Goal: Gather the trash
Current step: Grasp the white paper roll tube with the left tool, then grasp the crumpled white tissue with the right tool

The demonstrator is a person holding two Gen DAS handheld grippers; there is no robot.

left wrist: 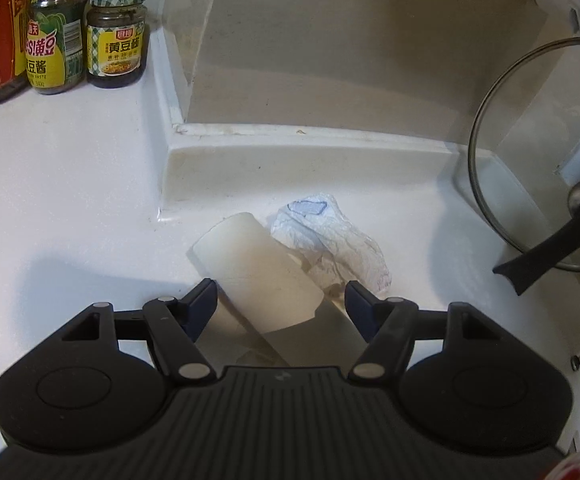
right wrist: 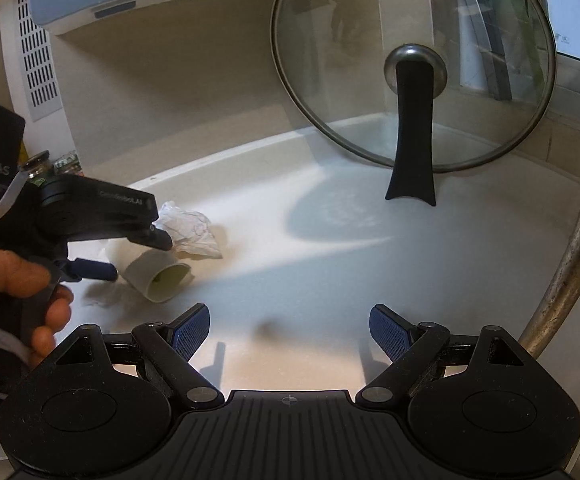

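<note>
— Trash first: where is it?
— A white paper cup (left wrist: 264,270) lies on its side on the white counter (left wrist: 70,200), touching a crumpled white wrapper (left wrist: 329,240) at its 2 o'clock, both just below the raised ledge (left wrist: 309,148).
— And the left gripper (left wrist: 280,298)?
— Jaws released, one on each side of the cup, not pressing it.
— The right gripper (right wrist: 290,328)?
— Jaws spread wide over bare counter, nothing between them; the cup sits at its 10 o'clock.
— Anything around?
— A glass lid (right wrist: 413,64) leans upright at 1 o'clock in the right wrist view; sauce jars (left wrist: 86,36) stand at 10 o'clock in the left.
</note>
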